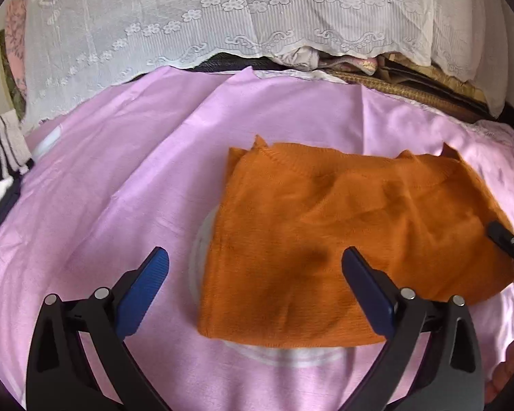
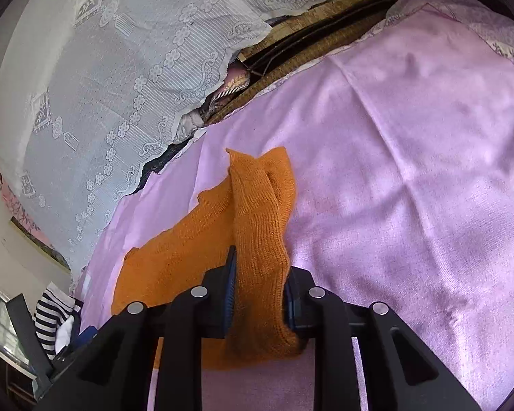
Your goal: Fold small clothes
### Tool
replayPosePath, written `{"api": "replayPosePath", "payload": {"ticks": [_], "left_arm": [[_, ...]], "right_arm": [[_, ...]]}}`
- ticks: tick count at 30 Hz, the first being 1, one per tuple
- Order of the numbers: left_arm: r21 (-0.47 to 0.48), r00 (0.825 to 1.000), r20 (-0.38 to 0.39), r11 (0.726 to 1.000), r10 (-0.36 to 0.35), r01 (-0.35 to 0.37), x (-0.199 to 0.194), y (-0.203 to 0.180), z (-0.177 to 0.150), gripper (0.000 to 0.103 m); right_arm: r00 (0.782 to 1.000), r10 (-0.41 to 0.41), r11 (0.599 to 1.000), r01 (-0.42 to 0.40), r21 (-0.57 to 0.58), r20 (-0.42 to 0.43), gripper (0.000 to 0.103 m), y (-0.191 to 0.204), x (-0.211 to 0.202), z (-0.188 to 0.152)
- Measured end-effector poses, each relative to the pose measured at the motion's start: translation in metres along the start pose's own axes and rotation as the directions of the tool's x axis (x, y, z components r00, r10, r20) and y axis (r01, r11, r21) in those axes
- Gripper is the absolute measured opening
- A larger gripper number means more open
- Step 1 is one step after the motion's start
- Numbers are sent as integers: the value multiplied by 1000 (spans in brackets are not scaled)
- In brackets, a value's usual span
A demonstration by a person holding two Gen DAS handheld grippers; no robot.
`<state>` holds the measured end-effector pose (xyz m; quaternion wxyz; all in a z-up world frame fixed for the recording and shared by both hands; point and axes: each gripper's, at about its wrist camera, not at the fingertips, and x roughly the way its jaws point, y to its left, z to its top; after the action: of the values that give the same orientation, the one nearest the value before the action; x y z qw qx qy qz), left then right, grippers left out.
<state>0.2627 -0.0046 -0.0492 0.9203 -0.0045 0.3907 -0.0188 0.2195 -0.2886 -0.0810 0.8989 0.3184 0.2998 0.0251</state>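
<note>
Left gripper [image 1: 255,274]: jaws spread wide, nothing between the blue pads [image 1: 144,291]. It hangs above the near edge of the orange knit garment [image 1: 325,233]; its right-side finger sits over the knit, its left-side finger over bare pink sheet [image 1: 120,178]. Contact between the finger and the knit cannot be judged from the left wrist view.

Right gripper [image 2: 260,287]: clenched on a gathered fold of the orange knit garment [image 2: 257,226]. The knit bunches up between the two pads and stands in a ridge running forward from the fingertips. The rest of the garment lies flat on the pink sheet [image 2: 411,171] to the left of this claw. In the left wrist view the tip of the right gripper [image 1: 507,239] shows at the garment's far-right edge, well to the right of the left claw.

Garment: folded into a rough rectangle, lying on the sheet directly ahead of the left claw, its ribbed edge on the side away from it.

Surroundings: white lace cloth [image 1: 222,27] draped beyond the sheet, ahead of both claws. Striped black-and-white fabric [image 1: 0,157] lies far to the left of the left claw, at the sheet's edge; the same striped fabric [image 2: 51,315] shows low and left of the right claw.
</note>
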Motion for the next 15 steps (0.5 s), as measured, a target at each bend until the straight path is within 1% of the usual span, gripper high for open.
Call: {"api": "replayPosePath", "payload": {"ticks": [1,2,3,5,6,7,8,9,12,13,14,15], "left_arm": [[3,999,7,999,-38,38,-2,-5,2,98],[25,998,21,998,-52,51,-4,-14,5,98],[57,999,36,998,-39,37,-4,-25,8,98],[114,997,58,992,41,-48,3,-46,11,98],[125,995,49,988,90,-96,13,-53,12,98],[134,993,17,984,115,-116,26,-57,12,98],[158,991,-45,980,126,-118,45,-62,10,99],[179,989,-67,976,134,-121,55,-65,8,99],[221,986,-27,962,167,-157,50,-71,6,99],[216,986,-12,964,164,-157,47,-70,5,99],[200,990,1,970,140,-138,41,-67,4,98],[180,995,19,978,99,-101,33,-63,5,98]], "right_arm": [[1000,-7,1000,7,-17,10,22,4,-2,0],[1000,-10,1000,11,-25,17,22,6,-4,0],[1000,-11,1000,11,-29,22,22,7,-5,0],[1000,-9,1000,9,-25,23,22,7,-6,0],[1000,-7,1000,8,-21,22,21,6,-5,0],[1000,-5,1000,5,-18,21,21,5,-5,0],[1000,-1,1000,1,-17,19,21,5,-5,0],[1000,5,1000,-4,-18,18,20,5,-5,0],[1000,1,1000,0,-31,23,20,8,-7,0],[1000,2,1000,-1,-28,22,20,8,-7,0],[1000,2,1000,-2,-26,21,20,8,-7,0],[1000,1,1000,0,-24,19,20,7,-7,0]]}}
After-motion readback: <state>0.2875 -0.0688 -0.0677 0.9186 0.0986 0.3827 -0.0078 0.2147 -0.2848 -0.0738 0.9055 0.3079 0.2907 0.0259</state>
